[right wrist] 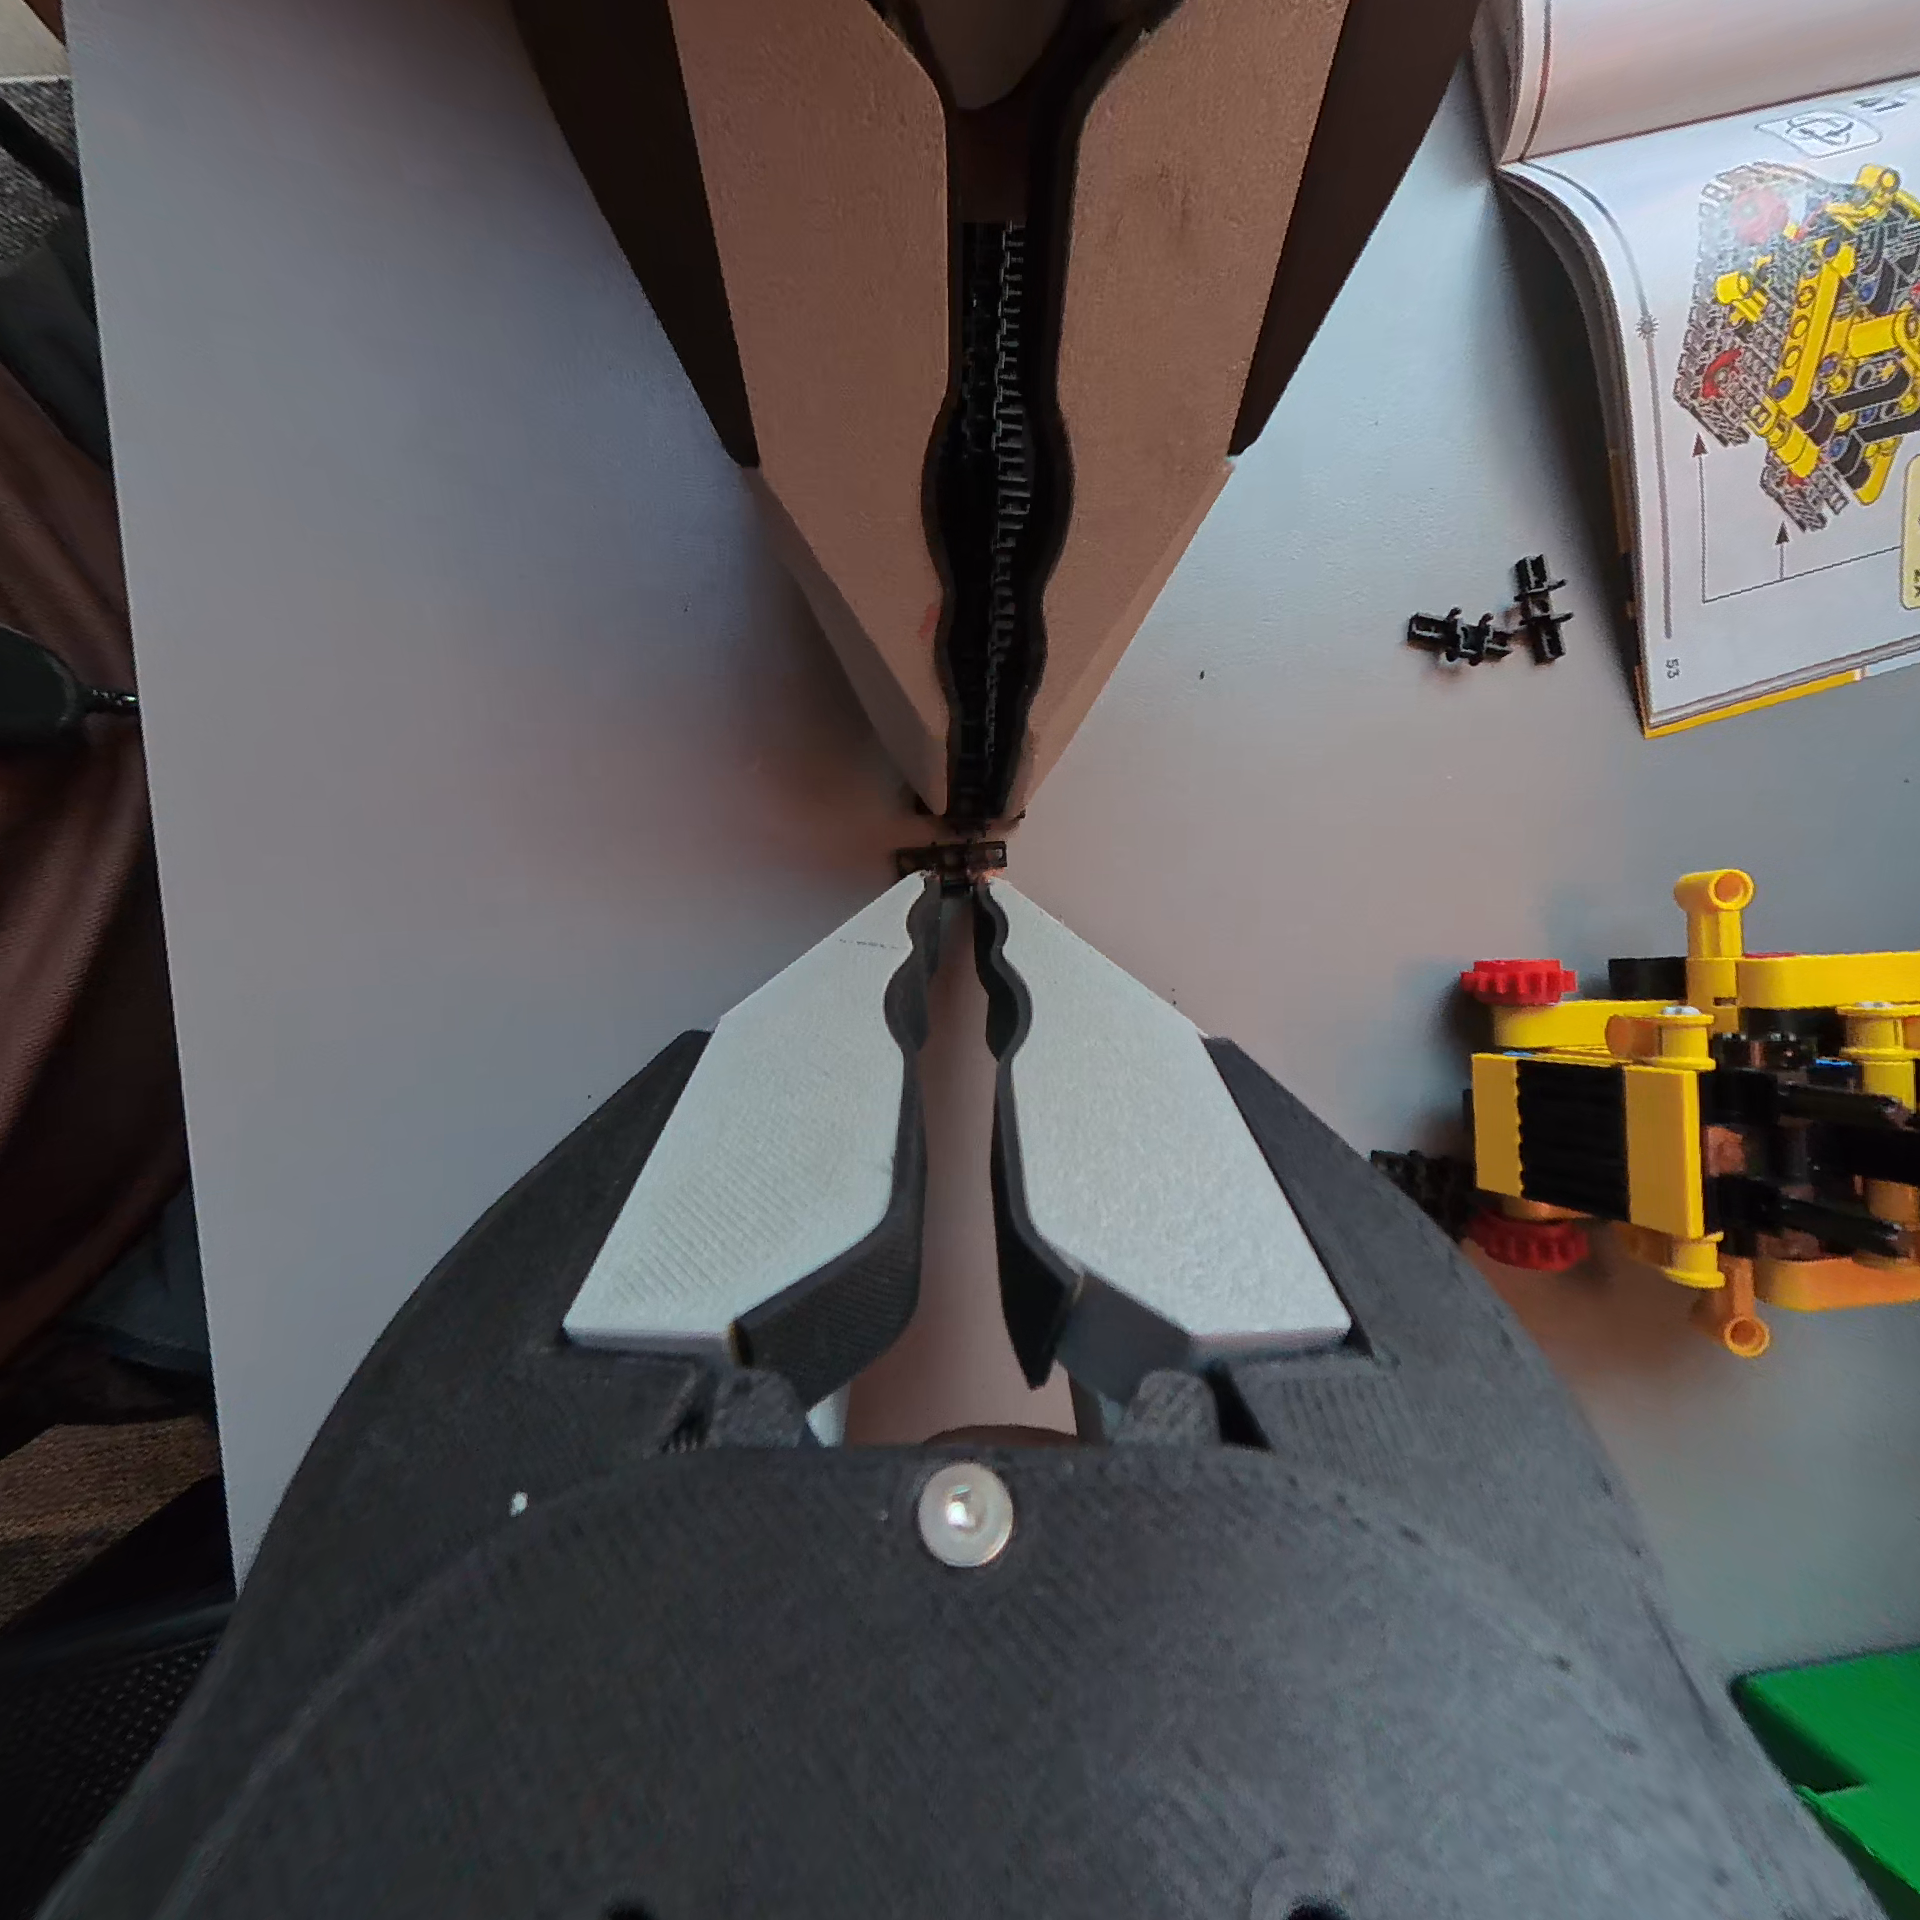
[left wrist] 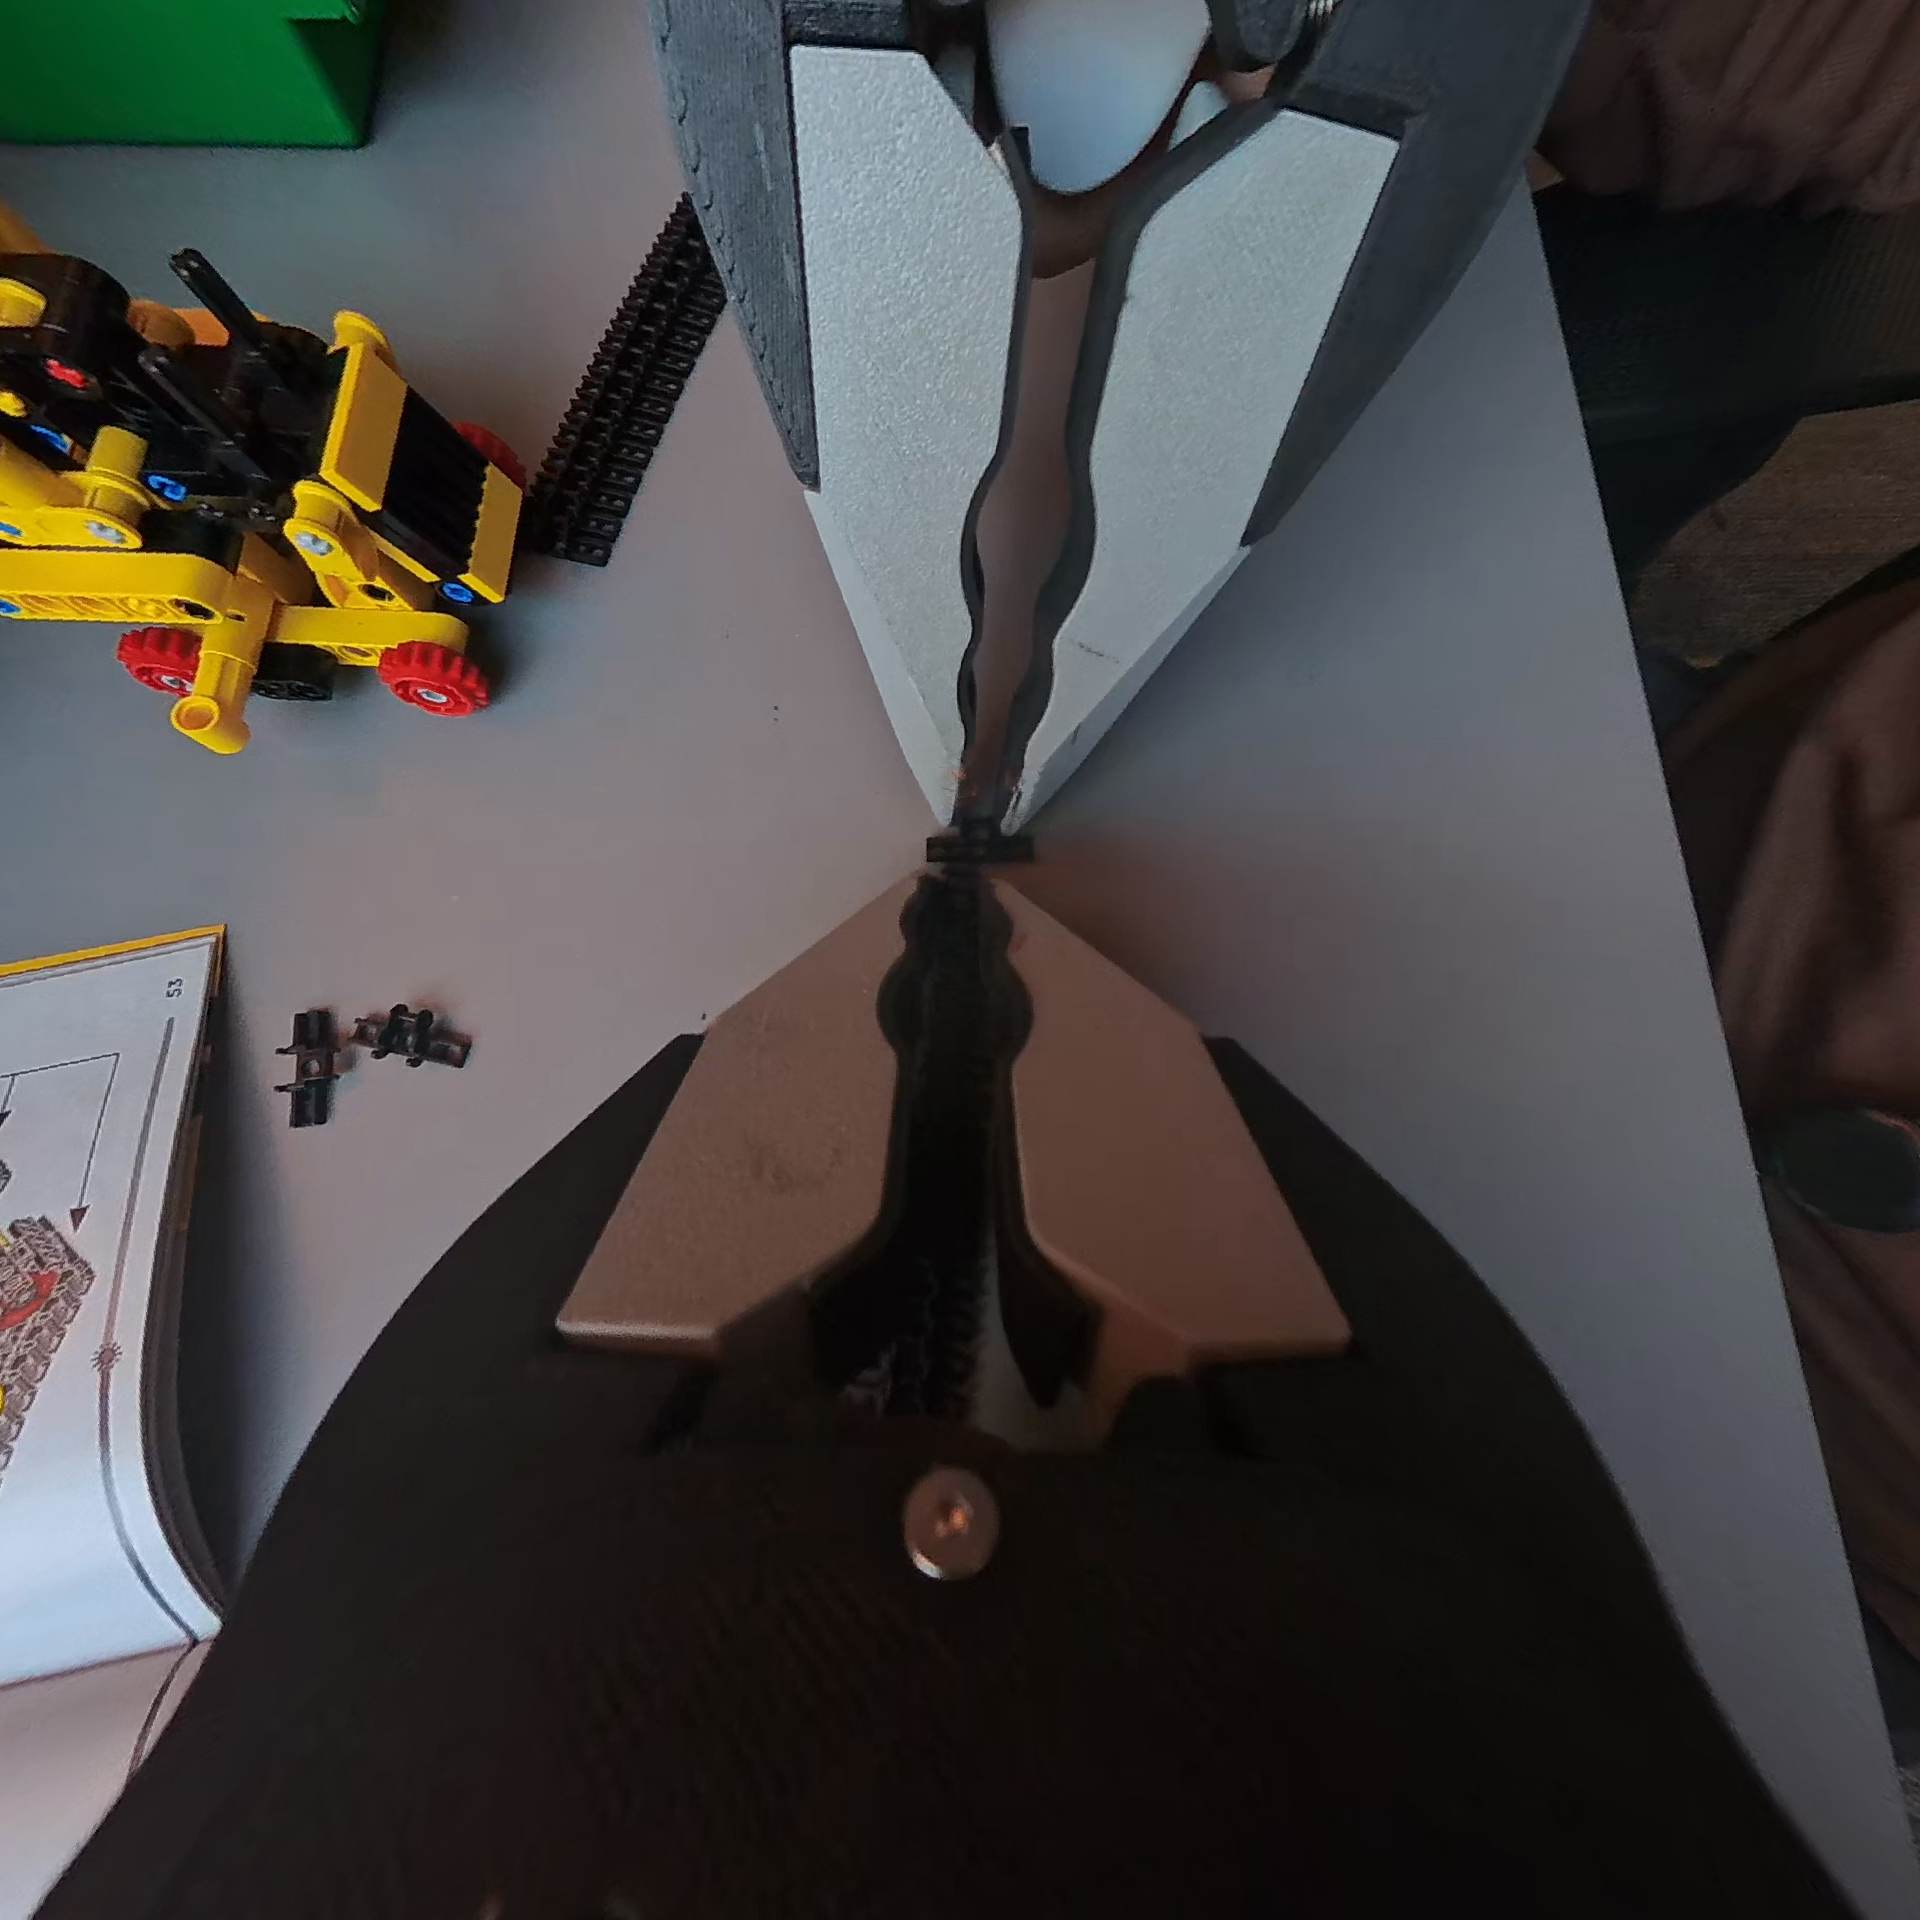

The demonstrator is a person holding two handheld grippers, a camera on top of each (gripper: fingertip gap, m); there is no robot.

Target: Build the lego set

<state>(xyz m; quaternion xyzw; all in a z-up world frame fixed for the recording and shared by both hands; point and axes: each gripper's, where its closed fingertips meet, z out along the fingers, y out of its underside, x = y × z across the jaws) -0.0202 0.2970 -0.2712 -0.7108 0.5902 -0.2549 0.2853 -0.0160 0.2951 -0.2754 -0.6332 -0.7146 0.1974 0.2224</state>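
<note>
My left gripper [left wrist: 961, 883] has tan fingers and is shut on a black track chain [left wrist: 940, 1195] that lies lengthwise between them. My right gripper [right wrist: 954, 881] has white fingers and is shut at the tips on a single black track link [right wrist: 951, 857]. The two grippers meet tip to tip above the grey table [left wrist: 1299, 935], and the link [left wrist: 981, 847] sits crosswise at the end of the chain [right wrist: 992, 499]. Whether the link and chain are joined is hidden. The right gripper [left wrist: 987, 810] comes in from the top of the left wrist view, and the left gripper [right wrist: 971, 805] from the top of the right wrist view.
A yellow and black lego vehicle [left wrist: 239, 499] with red gears stands on the table, beside a second black track strip [left wrist: 634, 405]. A few loose black links [left wrist: 374, 1044] lie near the open instruction booklet [left wrist: 83, 1247]. A green box [left wrist: 187, 62] sits at the corner. The table edge [left wrist: 1662, 831] borders brown fabric. My left and right fingertips are right by each other.
</note>
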